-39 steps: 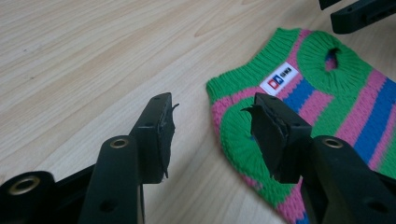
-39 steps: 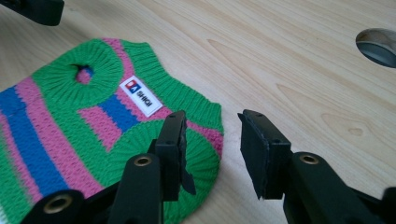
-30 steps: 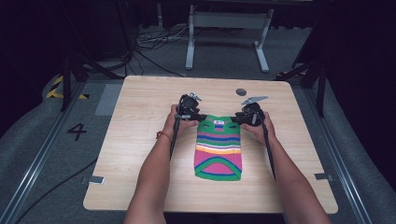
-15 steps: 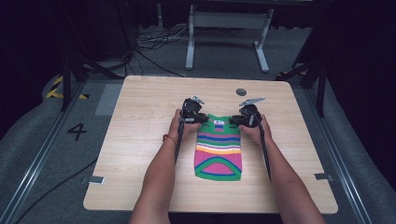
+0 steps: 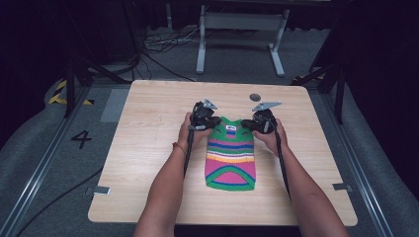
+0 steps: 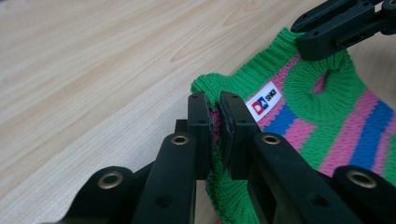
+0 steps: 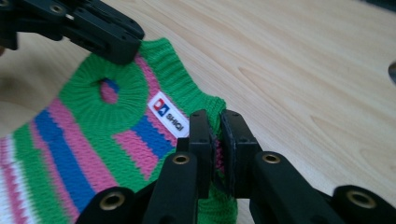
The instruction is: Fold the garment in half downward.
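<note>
I have the small striped knit sweater (image 5: 230, 154) lying flat on the wooden table (image 5: 148, 148), near its middle, collar end away from me and hem toward me. My left gripper (image 6: 215, 125) has just been closing and now pinches the ribbed green edge at one top corner of the garment, with the knit bunched between the pads; my right gripper (image 7: 215, 135) has likewise just been closing and is clamped on the opposite top corner, green rib and a bit of pink showing in the gap. In the high view both grippers sit at the far end of the sweater, one at each shoulder, and the white label (image 7: 169, 117) lies between them by the neck hole. I judge this piece to be light, soft and floppy: it has no stiffness, so it will sag and fold wherever I do not hold it. The ribbing is thick and grippy, unlikely to slip, though it stretches. Two corners held apart is the right hold, I think; lifted evenly, the body should hang straight below without twisting.
</note>
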A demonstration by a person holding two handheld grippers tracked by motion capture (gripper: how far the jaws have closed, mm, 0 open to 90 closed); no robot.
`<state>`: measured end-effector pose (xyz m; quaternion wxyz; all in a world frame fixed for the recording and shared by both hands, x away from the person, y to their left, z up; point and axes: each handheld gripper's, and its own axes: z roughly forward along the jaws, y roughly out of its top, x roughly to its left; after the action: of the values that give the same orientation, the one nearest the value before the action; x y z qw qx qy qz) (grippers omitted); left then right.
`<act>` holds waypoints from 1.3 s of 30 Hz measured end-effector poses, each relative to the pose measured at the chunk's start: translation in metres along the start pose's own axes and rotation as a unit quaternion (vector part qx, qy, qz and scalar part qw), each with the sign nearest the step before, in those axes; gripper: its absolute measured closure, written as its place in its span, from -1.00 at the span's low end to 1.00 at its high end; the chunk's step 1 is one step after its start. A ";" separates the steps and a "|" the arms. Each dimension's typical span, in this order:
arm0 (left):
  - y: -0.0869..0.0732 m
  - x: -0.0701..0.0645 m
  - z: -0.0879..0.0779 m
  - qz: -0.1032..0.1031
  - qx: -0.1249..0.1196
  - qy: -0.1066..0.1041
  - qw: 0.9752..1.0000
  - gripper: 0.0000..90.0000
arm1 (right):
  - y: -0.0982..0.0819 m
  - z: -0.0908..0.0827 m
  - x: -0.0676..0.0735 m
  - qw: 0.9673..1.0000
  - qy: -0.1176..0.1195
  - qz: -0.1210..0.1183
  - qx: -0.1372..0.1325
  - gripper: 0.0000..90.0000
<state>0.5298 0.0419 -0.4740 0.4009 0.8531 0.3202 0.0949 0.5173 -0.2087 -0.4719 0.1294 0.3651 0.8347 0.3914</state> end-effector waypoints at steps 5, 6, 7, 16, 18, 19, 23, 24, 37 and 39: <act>-0.003 -0.016 -0.019 0.057 -0.021 0.014 0.998 0.86 | 0.002 -0.020 0.009 0.999 0.023 -0.028 -0.031 0.86; -0.004 -0.018 -0.021 0.064 -0.026 0.017 0.997 0.86 | 0.002 -0.023 0.010 0.999 0.023 -0.033 -0.032 0.86; -0.006 -0.020 -0.024 0.064 -0.030 0.011 0.997 0.86 | 0.001 -0.026 0.012 0.998 0.025 -0.038 -0.034 0.86; -0.017 -0.034 -0.041 0.099 -0.035 -0.001 0.994 0.86 | -0.008 -0.038 0.026 0.996 0.046 -0.058 -0.055 0.86; -0.020 -0.036 -0.044 0.102 -0.034 -0.003 0.994 0.86 | -0.008 -0.041 0.029 0.995 0.047 -0.066 -0.054 0.86; -0.022 -0.037 -0.048 0.102 -0.035 -0.007 0.994 0.86 | -0.009 -0.044 0.031 0.995 0.050 -0.070 -0.054 0.86; -0.027 -0.039 -0.055 0.115 -0.033 -0.010 0.993 0.86 | -0.010 -0.050 0.035 0.994 0.059 -0.078 -0.056 0.86; -0.028 -0.041 -0.057 0.119 -0.035 -0.011 0.992 0.87 | -0.011 -0.052 0.037 0.993 0.061 -0.083 -0.057 0.86; -0.039 -0.068 -0.080 0.171 -0.040 -0.017 0.984 0.90 | -0.024 -0.075 0.048 0.988 0.091 -0.110 -0.056 0.85; -0.043 -0.072 -0.083 0.177 -0.039 -0.021 0.983 0.90 | -0.026 -0.080 0.052 0.987 0.098 -0.117 -0.055 0.85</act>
<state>0.4192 0.0686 -0.4444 0.4176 0.8816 0.1520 0.1593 0.4278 -0.2277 -0.4352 0.1120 0.2169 0.8578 0.4523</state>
